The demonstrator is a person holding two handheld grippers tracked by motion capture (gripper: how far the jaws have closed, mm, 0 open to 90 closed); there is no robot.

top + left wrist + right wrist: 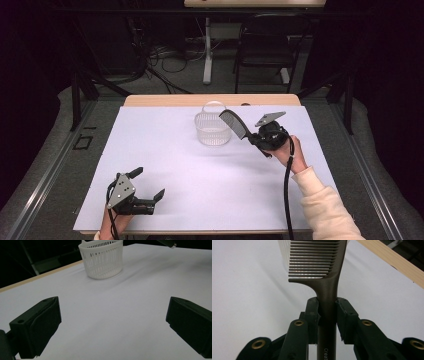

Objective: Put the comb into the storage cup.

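Note:
A dark comb (235, 124) is held up in the air, its toothed end over the right rim of a white slatted basket (213, 129). My right gripper (254, 138) is shut on the comb's handle (327, 305), the teeth pointing left in the right gripper view. The basket (102, 258) stands at the far middle of the table. My left gripper (148, 184) rests near the front left edge, jaws wide open with nothing between the fingers (37, 325).
A white sheet (200, 175) covers the table, with a wooden edge (210, 100) showing at the back. Beyond it stand a chair (265, 45) and a desk leg with cables on the floor.

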